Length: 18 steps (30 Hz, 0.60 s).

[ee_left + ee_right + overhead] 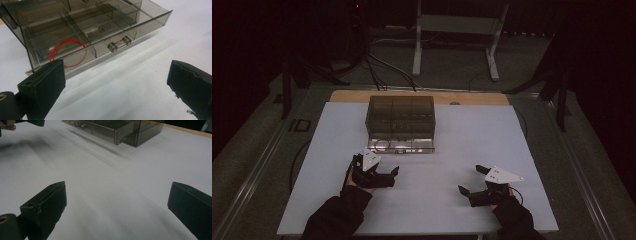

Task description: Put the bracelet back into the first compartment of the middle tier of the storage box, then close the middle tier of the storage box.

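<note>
A: Start with the biggest thing.
B: The desk point(522, 165), white-topped with a strip of bare wood along its far edge. On it, toward the far side, sits a smoky clear drawer cabinet point(401, 116), and I'll place everything else from that.
A: What does the high view give you that the others lack?
B: Both arms at once. The left claw point(384, 170) hangs just in front of the cabinet, a little toward its left end. The right claw point(471, 180) is well apart from it, out front and to the right. Both black-sleeved forearms reach toward the cabinet from the desk's near edge.
A: And the left gripper view?
B: Detail. The bottom drawer point(140, 23) is pulled out toward the claw, divided into compartments. A red wire loop point(67, 52) lies in the compartment at the drawer's left end. A small clear handle point(119, 44) sits on the drawer front.
A: Are the claws holding anything?
B: No. Each gripper view shows its two jaws spread wide with bare white desk between.
A: The right gripper view?
B: The cabinet's corner and the open drawer from the side, far off.
</note>
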Each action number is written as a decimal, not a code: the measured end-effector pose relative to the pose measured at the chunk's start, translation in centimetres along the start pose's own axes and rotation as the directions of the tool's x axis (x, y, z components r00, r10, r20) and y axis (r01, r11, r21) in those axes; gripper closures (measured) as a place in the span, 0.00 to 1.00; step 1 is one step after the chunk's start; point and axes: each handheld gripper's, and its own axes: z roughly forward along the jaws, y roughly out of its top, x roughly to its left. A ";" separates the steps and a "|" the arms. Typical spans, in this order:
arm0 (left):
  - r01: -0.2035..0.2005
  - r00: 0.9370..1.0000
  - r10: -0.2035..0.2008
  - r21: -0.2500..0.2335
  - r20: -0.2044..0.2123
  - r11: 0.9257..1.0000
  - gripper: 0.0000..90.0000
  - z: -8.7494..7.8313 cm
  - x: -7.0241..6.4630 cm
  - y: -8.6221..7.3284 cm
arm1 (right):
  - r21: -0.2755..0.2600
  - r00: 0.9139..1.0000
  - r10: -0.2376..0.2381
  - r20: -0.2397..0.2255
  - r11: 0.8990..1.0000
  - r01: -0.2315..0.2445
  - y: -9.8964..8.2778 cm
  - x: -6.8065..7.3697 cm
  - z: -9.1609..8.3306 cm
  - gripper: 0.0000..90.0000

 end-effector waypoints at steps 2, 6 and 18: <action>0.002 1.000 -0.002 0.019 0.001 1.000 0.04 0.4 -0.2 -0.1 | 0.000 1.000 -0.001 -0.001 1.000 0.001 0.0 0.0 0.0 0.03; 0.003 1.000 -0.004 0.045 0.010 0.999 0.04 0.8 -0.5 -0.2 | 0.004 1.000 -0.003 0.000 1.000 0.003 0.0 0.1 0.0 0.03; 0.015 0.998 -0.022 0.096 0.066 0.995 0.04 1.1 -0.4 0.0 | -0.001 1.000 -0.006 0.004 1.000 0.006 0.0 0.0 -0.1 0.03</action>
